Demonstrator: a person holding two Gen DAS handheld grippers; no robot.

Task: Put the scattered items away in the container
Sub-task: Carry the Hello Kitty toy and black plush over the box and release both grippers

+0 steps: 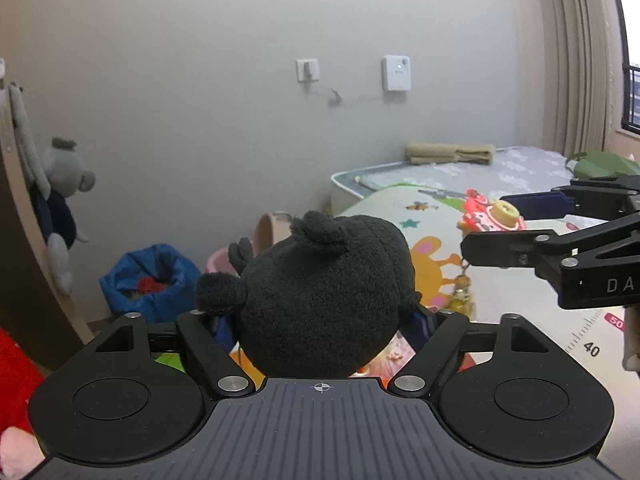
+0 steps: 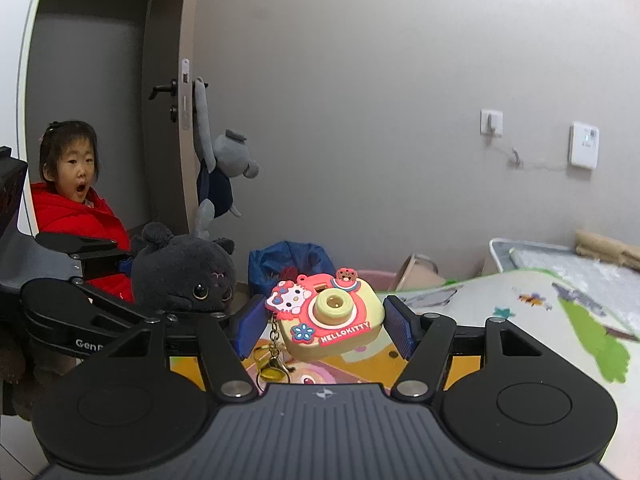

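Only the right wrist view shows the face of the round dark-grey plush cat toy (image 2: 188,272) — glossy eyes, small ears — at the left of the frame, with a person in a red jacket (image 2: 80,220) behind it by the open door. The left wrist view sees only its fuzzy back (image 1: 324,292), filling the centre of the frame, clamped between the blue pads of the left tongs (image 1: 320,320), which are closed about its sides.

The right tongs (image 2: 324,320) grip a yellow-and-pink plastic toy camera with a cartoon cat and the lettering "HELLOKITTY" (image 2: 328,316) at the frame's centre, pads pressed on both sides; a gold keychain clip (image 2: 274,354) dangles from its left corner. In the left wrist view the same camera (image 1: 492,216) appears at the right edge, seen from its side.

Both toys are held in the air above a colourful printed play mat (image 1: 500,280). A blue bag (image 1: 152,280) and a pink tub (image 2: 376,278) sit by the wall at mid-frame.
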